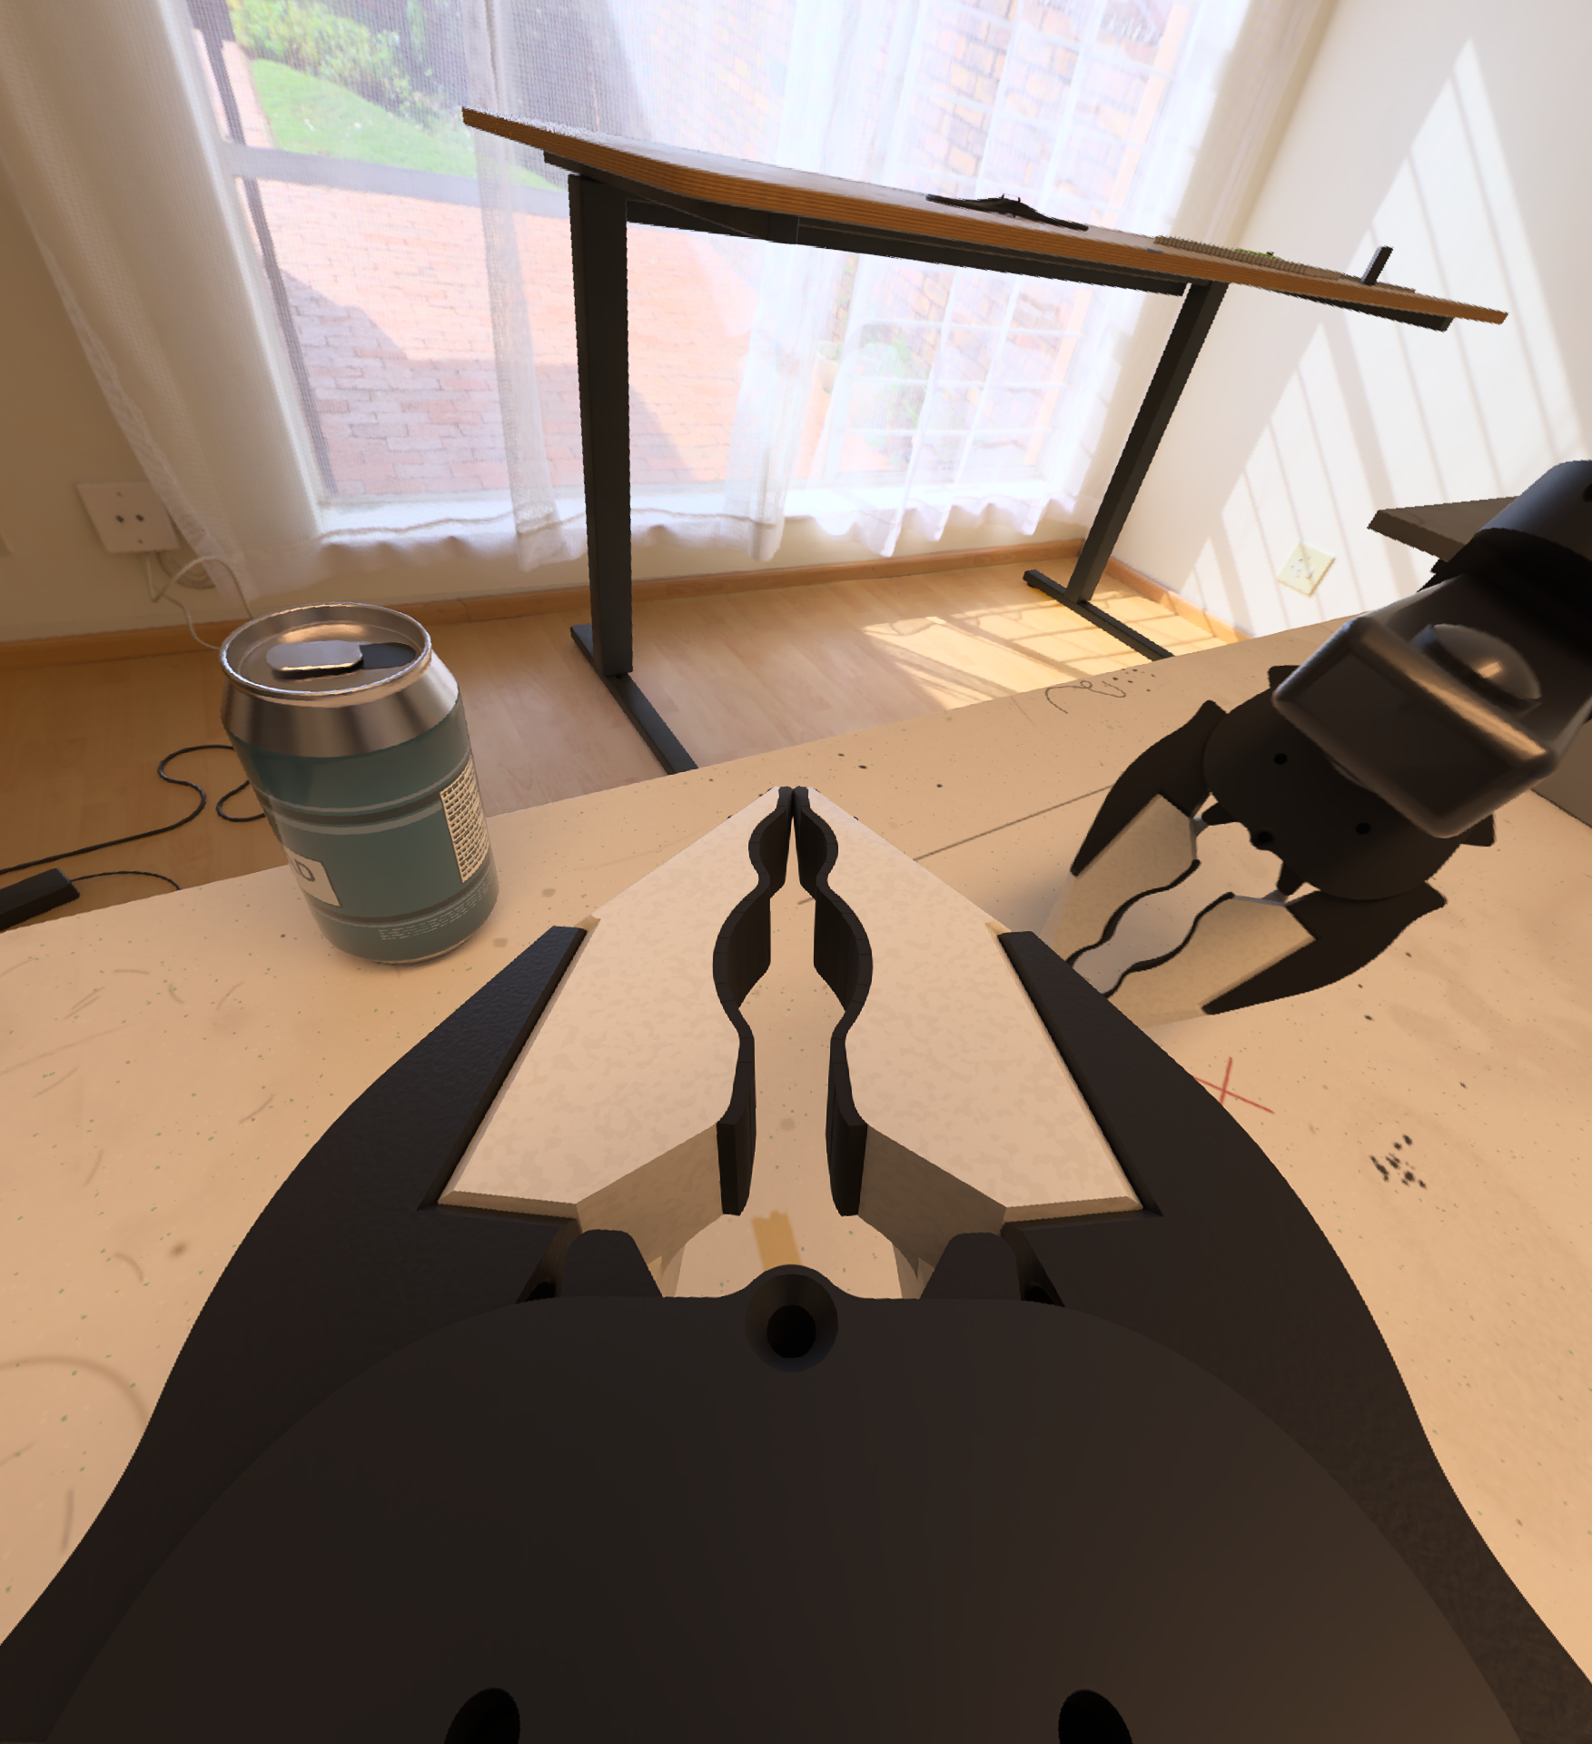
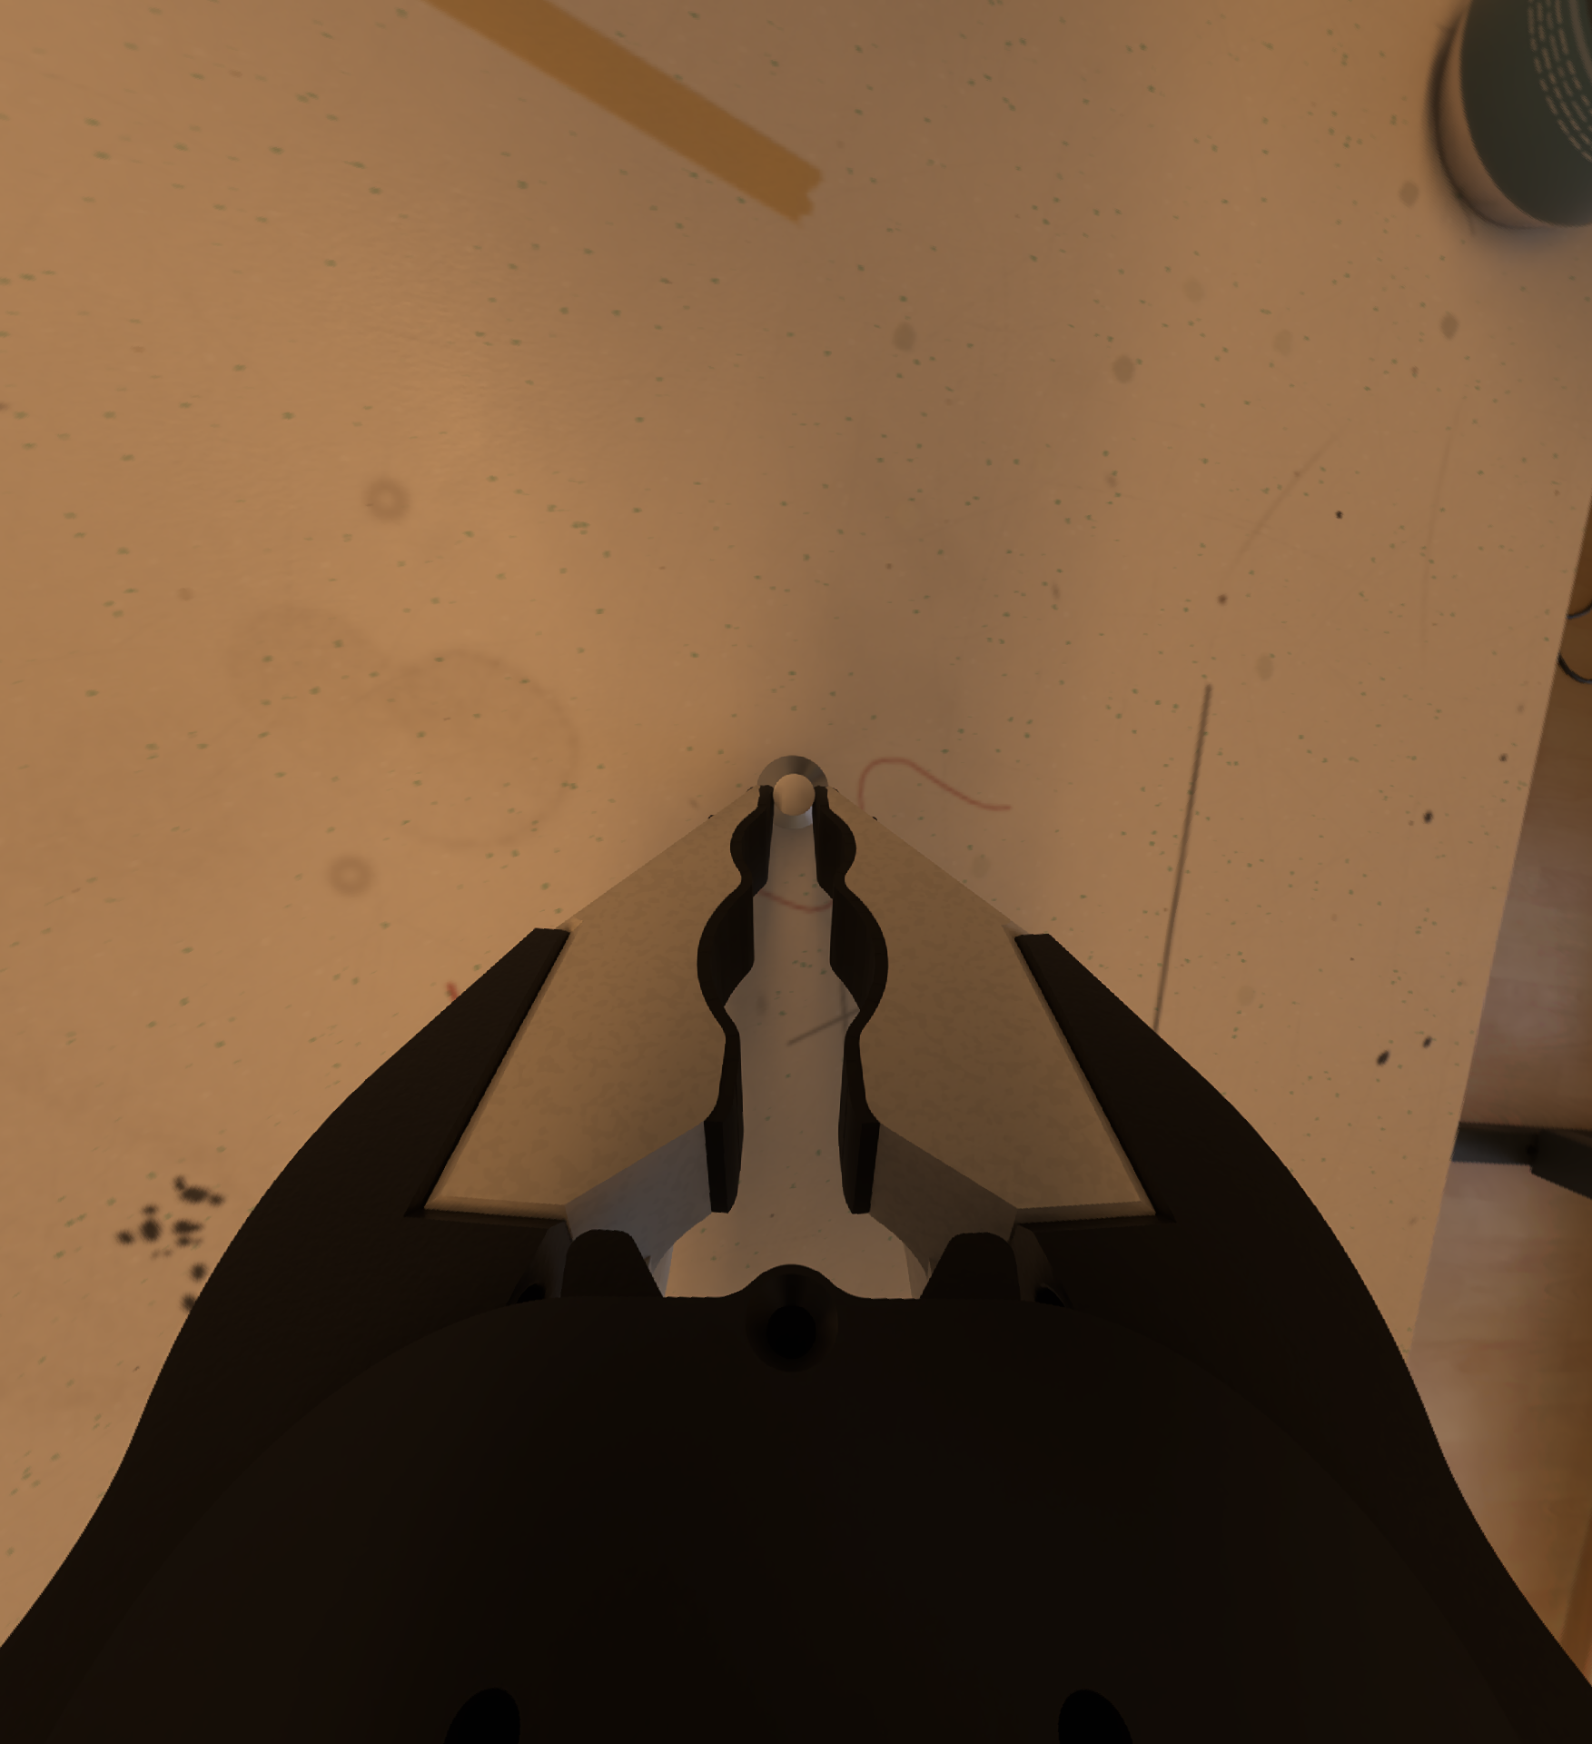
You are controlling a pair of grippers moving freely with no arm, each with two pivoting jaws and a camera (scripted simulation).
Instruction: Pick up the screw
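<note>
The screw [image 2: 793, 798] is a small pale metal piece standing on end between my right gripper's [image 2: 792, 802] fingertips, its round head just past them. The right gripper points straight down at the beige table [image 2: 395, 425], and its jaws are closed around the screw's shaft. In the left wrist view the right gripper [image 1: 1082, 958] sits at the right with its tips down at the table surface; the screw is hidden there. My left gripper [image 1: 790, 800] is shut and empty, held low over the table [image 1: 112, 1132] and pointing towards the far edge.
A teal and silver drinks can [image 1: 358, 793] stands near the table's far left corner; it also shows in the right wrist view [image 2: 1556, 104]. A tan tape strip [image 2: 641, 104] lies on the table. A dark-legged wooden desk [image 1: 867, 203] stands by the window.
</note>
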